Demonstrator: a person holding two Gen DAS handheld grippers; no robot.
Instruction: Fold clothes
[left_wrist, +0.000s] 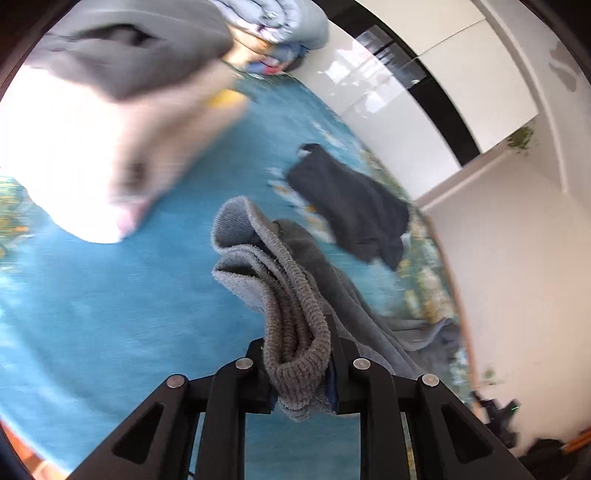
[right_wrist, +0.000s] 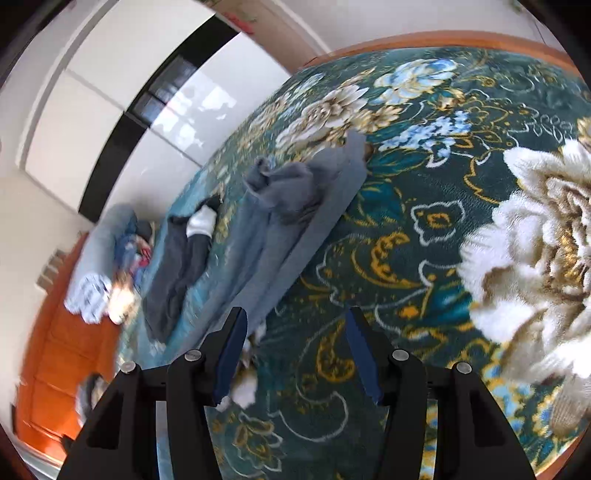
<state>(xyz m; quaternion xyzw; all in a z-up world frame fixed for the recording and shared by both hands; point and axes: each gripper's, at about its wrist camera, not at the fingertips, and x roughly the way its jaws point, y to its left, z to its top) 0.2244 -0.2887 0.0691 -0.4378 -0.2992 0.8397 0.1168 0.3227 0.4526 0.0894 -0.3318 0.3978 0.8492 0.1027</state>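
Grey knitted garment (left_wrist: 295, 325) is clamped at its ribbed hem by the left tool (left_wrist: 301, 369); the right tool (right_wrist: 295, 354) is held released. Slippage could be caused by the bunched hem.

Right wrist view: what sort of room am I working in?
Probably a bedroom at home: clothes lie on a floral blanket that looks spread over a bed, beside glossy white wardrobe doors and orange wooden furniture.

The right gripper (right_wrist: 295, 354) is held with jaws apart over the floral carpet (right_wrist: 424, 258). A grey garment (right_wrist: 295, 206) and a dark garment (right_wrist: 177, 266) are spread toward the carpet's far edge.
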